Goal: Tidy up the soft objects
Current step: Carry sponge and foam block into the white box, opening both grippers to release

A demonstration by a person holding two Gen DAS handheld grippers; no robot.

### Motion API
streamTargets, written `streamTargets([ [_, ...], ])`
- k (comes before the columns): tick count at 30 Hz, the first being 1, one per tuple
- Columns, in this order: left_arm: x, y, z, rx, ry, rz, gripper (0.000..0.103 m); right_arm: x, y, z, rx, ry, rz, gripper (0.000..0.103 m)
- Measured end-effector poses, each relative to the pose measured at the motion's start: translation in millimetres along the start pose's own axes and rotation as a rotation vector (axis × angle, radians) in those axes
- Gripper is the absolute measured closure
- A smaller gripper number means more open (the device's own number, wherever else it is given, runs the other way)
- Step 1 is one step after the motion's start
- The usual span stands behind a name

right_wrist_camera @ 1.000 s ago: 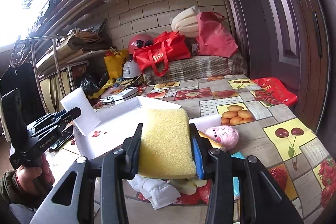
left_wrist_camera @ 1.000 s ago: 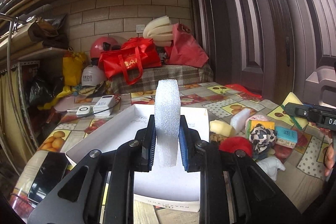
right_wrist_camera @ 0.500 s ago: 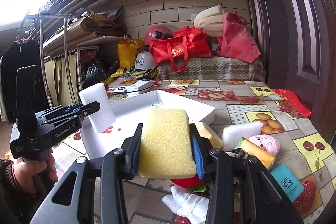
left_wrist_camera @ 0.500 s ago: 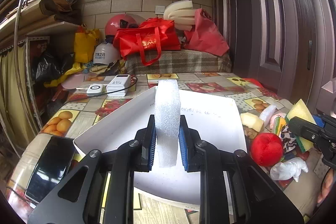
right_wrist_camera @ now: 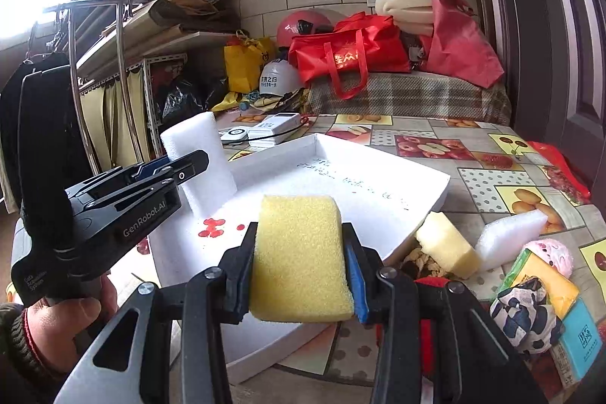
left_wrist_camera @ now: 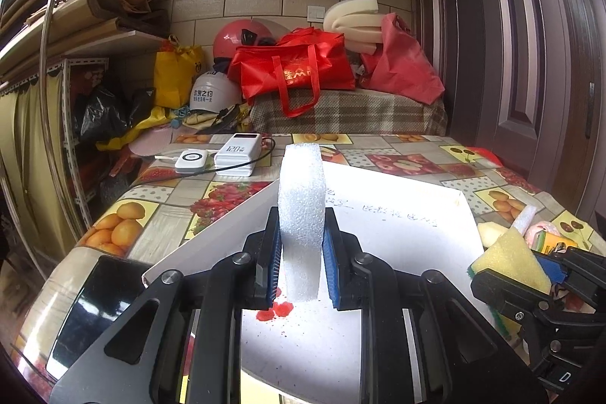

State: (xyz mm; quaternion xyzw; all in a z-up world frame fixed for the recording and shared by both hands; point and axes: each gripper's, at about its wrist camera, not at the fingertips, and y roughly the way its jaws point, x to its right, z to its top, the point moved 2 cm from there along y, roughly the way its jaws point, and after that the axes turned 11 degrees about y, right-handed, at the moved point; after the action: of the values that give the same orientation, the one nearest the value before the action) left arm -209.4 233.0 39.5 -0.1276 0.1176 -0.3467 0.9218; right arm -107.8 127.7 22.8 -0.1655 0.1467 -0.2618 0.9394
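Observation:
My left gripper (left_wrist_camera: 301, 265) is shut on an upright white foam block (left_wrist_camera: 302, 211), held over the near part of a shallow white tray (left_wrist_camera: 424, 245). In the right wrist view the same white foam block (right_wrist_camera: 204, 161) stands in the left gripper (right_wrist_camera: 189, 167) above the tray's (right_wrist_camera: 378, 184) left side. My right gripper (right_wrist_camera: 301, 275) is shut on a yellow sponge (right_wrist_camera: 301, 258) at the tray's near edge. In the left wrist view that yellow sponge (left_wrist_camera: 507, 258) shows at the right, by the tray's right rim.
Loose soft items lie right of the tray: a pale yellow sponge wedge (right_wrist_camera: 447, 245), a white foam piece (right_wrist_camera: 509, 233), a pink plush (right_wrist_camera: 551, 252), a patterned cloth ball (right_wrist_camera: 524, 313) and small packets. Two white chargers (left_wrist_camera: 235, 154) sit behind the tray. A black phone (left_wrist_camera: 91, 305) lies left.
Both grippers have moved in over the tray with their loads. The white block now hangs above the tray's near part, and the yellow sponge has come from the right pile to the tray's edge.

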Motion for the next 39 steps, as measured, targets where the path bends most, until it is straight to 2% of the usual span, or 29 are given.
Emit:
streamTargets([
  [6, -3, 16, 4, -0.025, -0.007, 0.003, 0.083, -10, 20, 8, 0.015, -0.024, -0.039, 0.062],
  [16, -11, 44, 8, -0.072, -0.033, 0.017, 0.083, 3, 56, 25, -0.010, 0.053, -0.112, 0.061],
  [30, -14, 50, 8, -0.084, -0.034, 0.035, 0.083, 2, 58, 27, -0.011, 0.056, -0.124, 0.061],
  [31, -14, 50, 8, -0.084, -0.035, 0.041, 0.083, 1, 59, 27, -0.015, 0.054, -0.123, 0.057],
  [33, -15, 49, 8, -0.081, -0.044, 0.061, 0.082, 1, 61, 27, -0.024, 0.051, -0.130, 0.026],
  [34, -17, 48, 8, -0.079, -0.051, 0.070, 0.074, 3, 61, 27, -0.021, 0.057, -0.147, 0.012],
  [35, -19, 47, 8, -0.078, -0.058, 0.081, 0.052, 5, 60, 27, -0.017, 0.070, -0.147, 0.010],
  [36, -21, 46, 7, -0.075, -0.068, 0.103, 0.039, 7, 59, 27, -0.014, 0.079, -0.139, 0.009],
  [37, -24, 43, 7, -0.066, -0.085, 0.128, 0.018, 9, 58, 27, -0.010, 0.091, -0.139, 0.007],
  [38, -27, 40, 6, -0.055, -0.101, 0.138, 0.006, 12, 57, 27, -0.006, 0.103, -0.137, 0.001],
  [39, -29, 38, 5, -0.046, -0.110, 0.141, 0.002, 14, 57, 28, -0.004, 0.114, -0.136, 0.000],
])
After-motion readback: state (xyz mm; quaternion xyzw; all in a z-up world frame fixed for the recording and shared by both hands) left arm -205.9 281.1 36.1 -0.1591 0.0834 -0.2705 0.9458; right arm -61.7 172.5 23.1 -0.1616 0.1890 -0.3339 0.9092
